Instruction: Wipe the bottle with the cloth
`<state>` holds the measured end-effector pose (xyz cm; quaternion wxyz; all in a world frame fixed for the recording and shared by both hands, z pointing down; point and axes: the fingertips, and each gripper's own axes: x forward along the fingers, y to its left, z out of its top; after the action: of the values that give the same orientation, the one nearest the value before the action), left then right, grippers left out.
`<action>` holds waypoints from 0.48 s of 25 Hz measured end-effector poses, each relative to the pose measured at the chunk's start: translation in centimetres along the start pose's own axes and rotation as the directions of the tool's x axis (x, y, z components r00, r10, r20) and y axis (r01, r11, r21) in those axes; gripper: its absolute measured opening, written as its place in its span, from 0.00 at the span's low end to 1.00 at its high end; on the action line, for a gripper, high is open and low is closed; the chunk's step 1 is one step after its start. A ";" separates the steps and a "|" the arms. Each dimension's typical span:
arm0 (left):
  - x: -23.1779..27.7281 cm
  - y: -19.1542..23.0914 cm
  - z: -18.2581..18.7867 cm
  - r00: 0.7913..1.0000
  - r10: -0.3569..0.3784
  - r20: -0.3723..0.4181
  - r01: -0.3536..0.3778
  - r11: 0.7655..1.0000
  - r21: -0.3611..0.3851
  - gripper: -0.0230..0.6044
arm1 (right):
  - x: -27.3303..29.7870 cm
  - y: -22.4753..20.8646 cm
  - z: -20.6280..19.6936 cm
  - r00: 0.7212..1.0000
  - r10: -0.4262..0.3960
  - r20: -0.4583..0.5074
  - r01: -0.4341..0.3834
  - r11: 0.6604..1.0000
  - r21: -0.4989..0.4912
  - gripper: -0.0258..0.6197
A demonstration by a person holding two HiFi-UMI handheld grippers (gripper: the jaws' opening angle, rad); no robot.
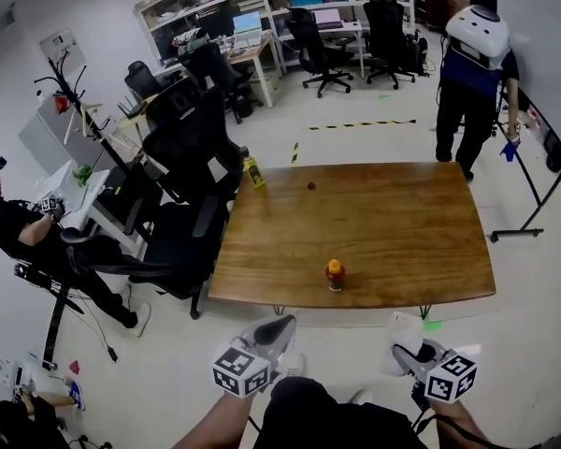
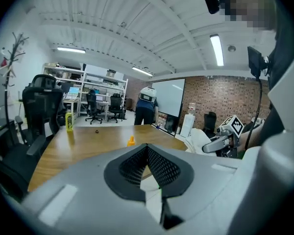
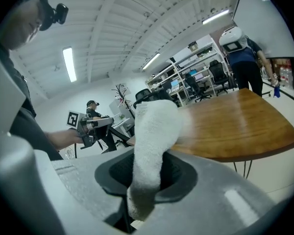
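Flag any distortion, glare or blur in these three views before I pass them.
Head view: wide-angle bowing of the table edges, even light, bottle sharp but small. Left gripper view: black corner vignette, ceiling lamp blown out. Right gripper view: same vignette, cloth soft-edged so near the lens.

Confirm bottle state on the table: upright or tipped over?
Upright. The bottle stands on its base on the table, near the front edge, with its orange top pointing up.
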<state>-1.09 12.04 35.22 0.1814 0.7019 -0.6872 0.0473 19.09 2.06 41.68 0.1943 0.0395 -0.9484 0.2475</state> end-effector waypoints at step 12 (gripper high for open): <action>12.3 5.3 3.2 0.899 -0.422 -0.120 0.438 0.866 0.241 0.14 | 7.5 -1.3 1.2 0.962 -0.229 0.147 0.200 0.961 0.192 0.15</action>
<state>-6.24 -0.55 37.17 0.1149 0.8531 -0.4950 0.1183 11.98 0.48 44.18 0.1355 0.1799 -0.9259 0.3031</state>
